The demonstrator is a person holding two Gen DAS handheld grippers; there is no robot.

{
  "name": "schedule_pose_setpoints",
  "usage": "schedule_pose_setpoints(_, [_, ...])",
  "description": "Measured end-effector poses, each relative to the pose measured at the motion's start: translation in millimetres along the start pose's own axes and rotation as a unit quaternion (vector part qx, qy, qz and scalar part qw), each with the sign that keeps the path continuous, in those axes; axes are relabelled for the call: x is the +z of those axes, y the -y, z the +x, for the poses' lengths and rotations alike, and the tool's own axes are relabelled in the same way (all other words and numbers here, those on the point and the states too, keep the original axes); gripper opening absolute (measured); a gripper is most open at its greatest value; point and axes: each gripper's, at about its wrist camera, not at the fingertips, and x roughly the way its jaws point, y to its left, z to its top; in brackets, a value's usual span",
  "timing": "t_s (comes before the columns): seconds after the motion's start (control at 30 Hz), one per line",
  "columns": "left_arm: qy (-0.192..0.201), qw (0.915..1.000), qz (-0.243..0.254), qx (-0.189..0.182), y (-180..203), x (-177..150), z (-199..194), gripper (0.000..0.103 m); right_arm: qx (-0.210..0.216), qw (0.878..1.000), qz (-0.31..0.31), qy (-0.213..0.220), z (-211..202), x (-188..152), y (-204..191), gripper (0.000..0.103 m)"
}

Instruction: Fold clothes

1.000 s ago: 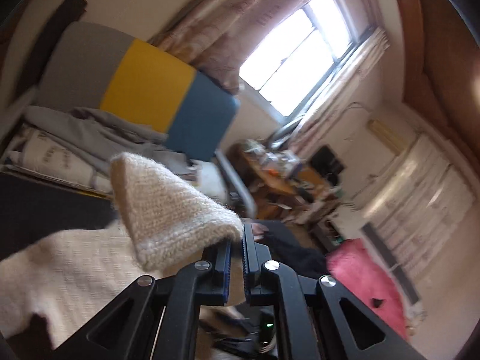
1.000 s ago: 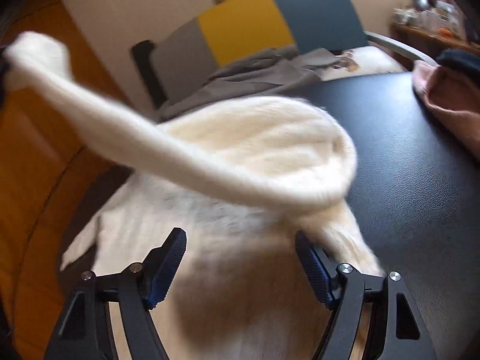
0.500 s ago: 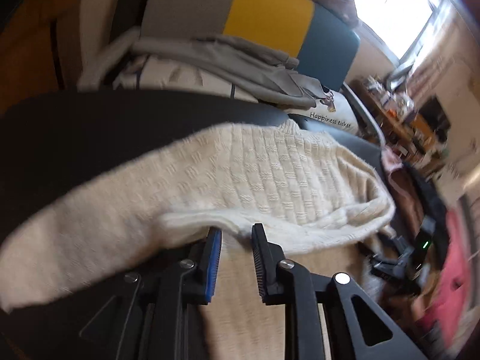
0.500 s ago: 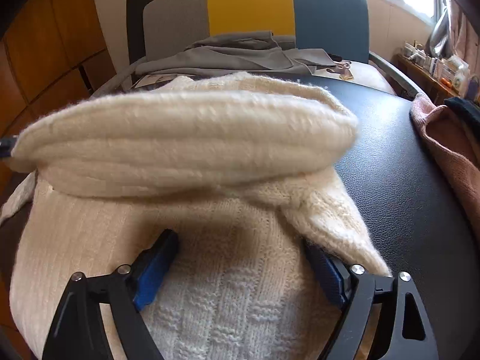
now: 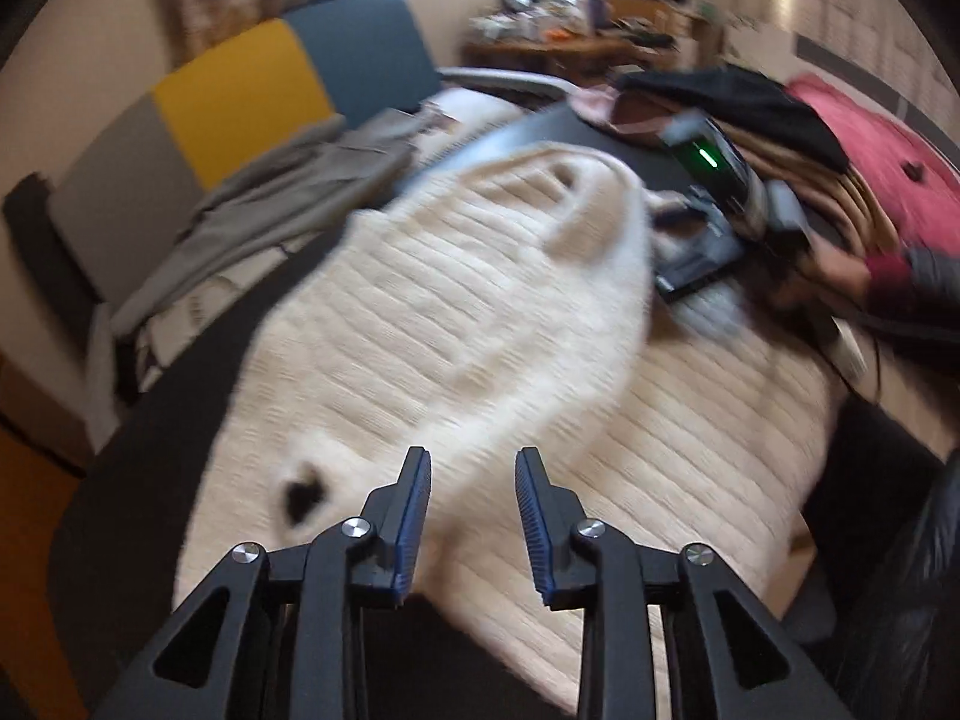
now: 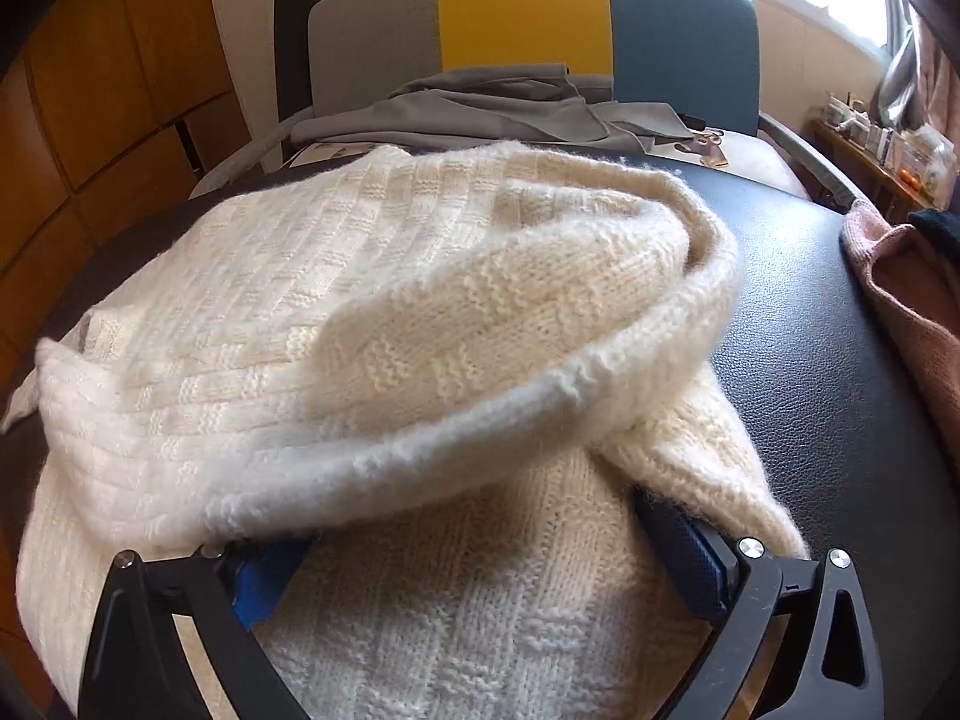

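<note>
1. A cream knitted sweater [image 6: 372, 312] lies spread on the black desk [image 6: 828, 360], one sleeve folded across its body.
2. The left tongs [image 5: 473, 510] hover over the sweater's lower edge; their jaws have just been opening, stand partly apart, and no knit is pressed between the pads.
3. The right tongs [image 6: 480, 564] have just been opening too and stand spread wide, resting on the knit with the folded sleeve draped over the left pad; they clamp nothing.
4. A grey, yellow and blue headboard [image 6: 528, 18] stands behind the desk.
5. No readable writing or label shows.
</note>
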Motion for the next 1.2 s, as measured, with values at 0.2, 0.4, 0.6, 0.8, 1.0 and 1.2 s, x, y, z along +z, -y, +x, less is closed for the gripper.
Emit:
schedule_pose_setpoints(0.2, [-0.032,0.9937,0.095,0.052,44.3,-29.2,42.9,0.033,0.001,1.000,0.000,0.001,0.4,1.1,0.4,0.103])
schedule_pose_setpoints(0.4, [-0.043,0.9903,0.096,0.091,31.7,-43.1,68.4,0.034,0.002,1.000,0.001,0.002,0.6,2.0,0.8,0.103])
schedule_pose_setpoints(0.6, [-0.046,0.9922,0.036,0.110,10.4,-32.8,83.0,0.031,0.004,1.000,0.003,0.004,1.4,3.6,2.7,0.103])
schedule_pose_setpoints(0.8, [-0.019,0.9905,-0.075,0.114,-13.0,-22.0,82.0,0.006,0.007,1.000,0.006,0.005,1.8,5.0,4.5,0.103])
schedule_pose_setpoints(1.0, [0.029,0.9871,-0.144,0.063,-27.6,-14.6,52.2,0.005,0.011,1.000,0.008,0.007,1.2,5.4,6.2,0.103])
schedule_pose_setpoints(1.2, [0.119,0.9523,-0.280,-0.025,-93.9,12.4,5.4,0.005,0.012,1.000,0.009,0.009,1.1,5.7,7.0,0.103])
